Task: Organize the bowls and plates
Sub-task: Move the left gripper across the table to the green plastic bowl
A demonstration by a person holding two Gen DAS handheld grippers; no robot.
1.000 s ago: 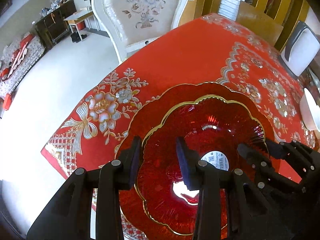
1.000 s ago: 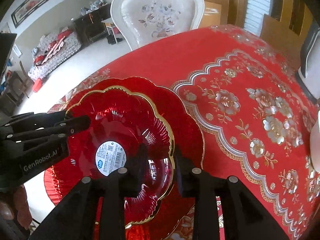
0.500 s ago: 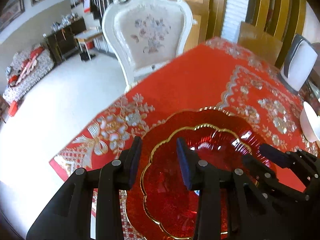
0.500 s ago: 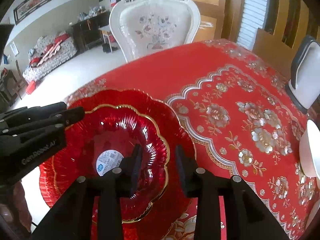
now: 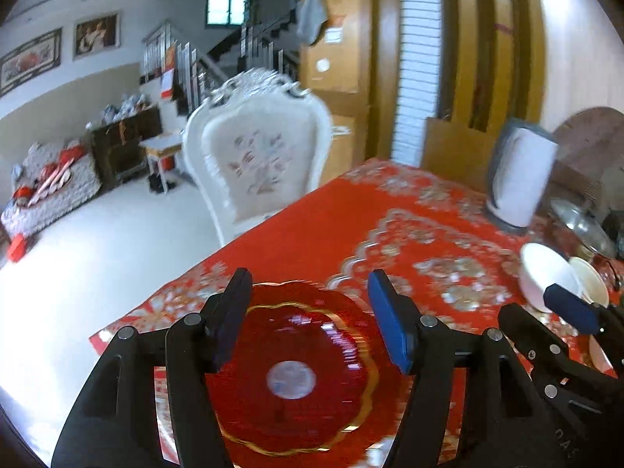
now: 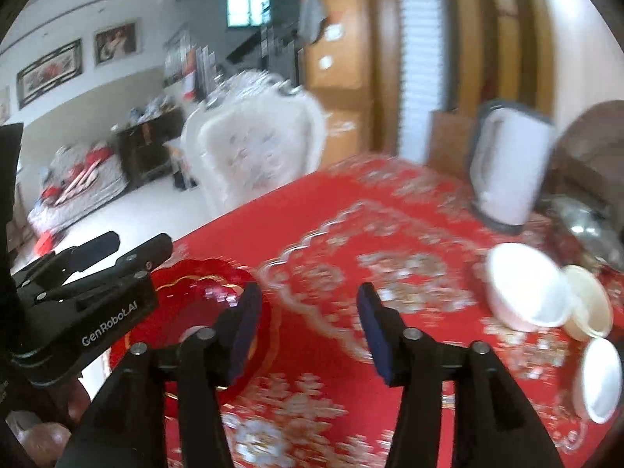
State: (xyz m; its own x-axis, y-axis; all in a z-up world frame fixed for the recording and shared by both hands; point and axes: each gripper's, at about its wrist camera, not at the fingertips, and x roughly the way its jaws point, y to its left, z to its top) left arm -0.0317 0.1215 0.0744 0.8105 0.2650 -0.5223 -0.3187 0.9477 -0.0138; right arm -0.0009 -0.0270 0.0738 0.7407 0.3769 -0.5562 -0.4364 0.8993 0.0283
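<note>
Left wrist: red plates, seemingly stacked

Left gripper: matte black plastic frame; two forked finger arms, each with a triangular cut-out near its base.
Left gripper pads: flat rectangular blue pads on the inner finger faces; the left-hand one reads darker in shadow.
Left gripper fasteners: round silver pivot pins, two per finger arm.
Left gripper marking: white lettering "GenRobot.AI" on the black side housing, seen from the right wrist view.
Right gripper: same black forked frame; dark blue pads; silver pivot pins on each arm.
Right gripper side housing: black, with small silver screws.
</note>
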